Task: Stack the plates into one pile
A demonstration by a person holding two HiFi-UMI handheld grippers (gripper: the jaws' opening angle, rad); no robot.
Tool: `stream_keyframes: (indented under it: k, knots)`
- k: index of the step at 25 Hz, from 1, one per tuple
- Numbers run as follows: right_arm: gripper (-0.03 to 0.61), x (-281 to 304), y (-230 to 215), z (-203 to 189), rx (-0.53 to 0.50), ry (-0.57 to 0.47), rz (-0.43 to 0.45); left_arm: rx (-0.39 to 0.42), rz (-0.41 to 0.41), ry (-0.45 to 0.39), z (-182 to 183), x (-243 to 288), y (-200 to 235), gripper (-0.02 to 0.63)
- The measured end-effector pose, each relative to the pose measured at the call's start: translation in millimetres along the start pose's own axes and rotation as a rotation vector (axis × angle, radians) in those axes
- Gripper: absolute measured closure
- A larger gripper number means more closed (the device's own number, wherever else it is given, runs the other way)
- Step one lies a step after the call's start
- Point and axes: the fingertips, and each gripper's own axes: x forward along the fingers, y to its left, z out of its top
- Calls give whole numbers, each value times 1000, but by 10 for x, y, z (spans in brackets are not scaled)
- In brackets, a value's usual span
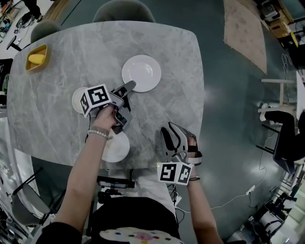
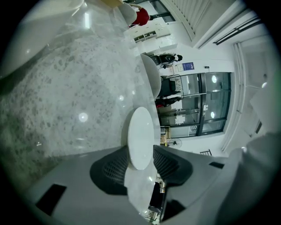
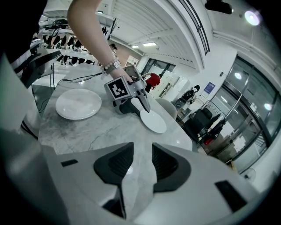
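Three white plates lie apart on the grey marble table (image 1: 57, 124). The largest plate (image 1: 141, 73) (image 2: 140, 132) (image 3: 153, 121) is at the far middle. My left gripper (image 1: 127, 88) (image 2: 140, 160) (image 3: 141, 102) is rolled on its side at that plate's near-left rim, jaws open, with the rim showing between them; the plate still rests flat. The marker cube half hides a smaller plate (image 1: 77, 100). A third plate (image 1: 118, 148) (image 3: 79, 104) lies at the front edge under the left forearm. My right gripper (image 1: 175, 131) (image 3: 138, 160) hovers open and empty over the front right of the table.
A yellow dish (image 1: 37, 57) holding something yellow sits at the table's far left corner. Two chairs (image 1: 124, 10) stand behind the table. The table's right edge (image 1: 202, 95) drops to dark floor, with a rug (image 1: 245, 28) beyond.
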Motion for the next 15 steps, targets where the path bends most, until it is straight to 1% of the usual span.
stream_keyframes:
  k: [7,12,15]
  knots:
    - [445,19,-31,-38,-20,4,2,-2,47,-4,24,-32,86,572]
    - [445,49,-80,-65,-48,4,-1,-9,14,-22,59,-56,-1,589]
    - [445,82,-133,-69,-83,4,-7,-12,-11,-25,62,-65,-82,589]
